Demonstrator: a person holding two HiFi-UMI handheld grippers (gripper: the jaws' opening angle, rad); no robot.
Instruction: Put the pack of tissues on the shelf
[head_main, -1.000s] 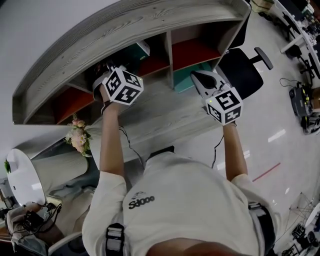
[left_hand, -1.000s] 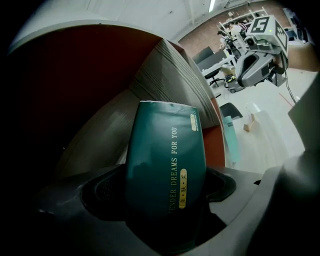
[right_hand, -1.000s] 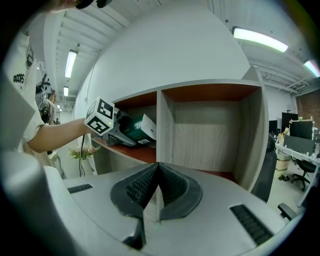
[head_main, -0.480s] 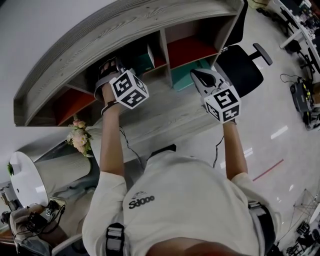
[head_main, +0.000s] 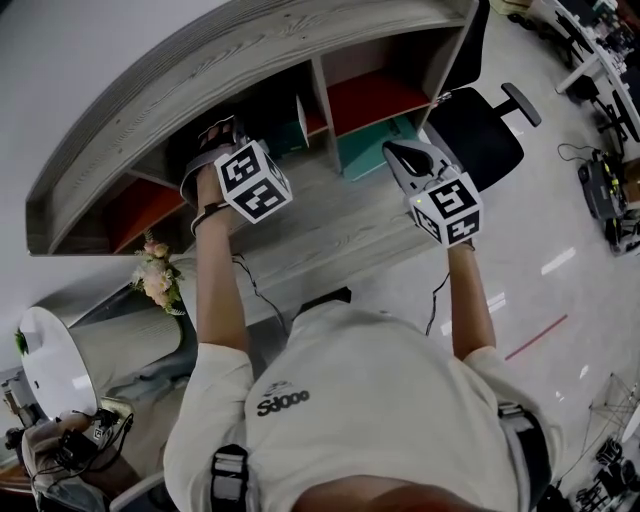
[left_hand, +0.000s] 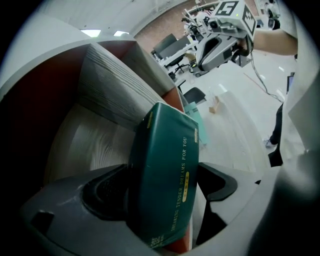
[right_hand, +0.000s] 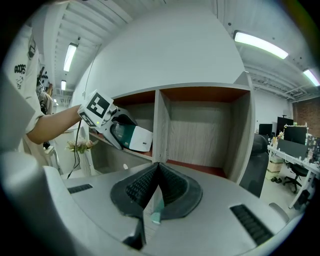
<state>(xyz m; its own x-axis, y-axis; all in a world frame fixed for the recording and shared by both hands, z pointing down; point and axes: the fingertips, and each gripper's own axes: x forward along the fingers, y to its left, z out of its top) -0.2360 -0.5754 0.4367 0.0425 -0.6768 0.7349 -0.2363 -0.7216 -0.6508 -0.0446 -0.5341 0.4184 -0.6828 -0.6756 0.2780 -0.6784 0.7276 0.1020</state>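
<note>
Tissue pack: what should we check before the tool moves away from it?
1. Tissue pack inside a shelf compartment: ok.
2. Left tool jaws wide apart: ok; a gap shows on one side of the pack.
3. Other jaw clear of the pack: cannot tell; it sits very close.
4. Pack resting steady: cannot tell; the tool hides its underside.
5. Right tool out of the way: ok; shut, empty, outside the shelf.

A white short-sleeved T-shirt (head_main: 380, 390) it was, dark logo (head_main: 283, 403) printed on it; grey left tongs (left_hand: 162, 182) and right tongs (right_hand: 158, 172) wore black-and-white marker cubes (head_main: 250, 180).
</note>
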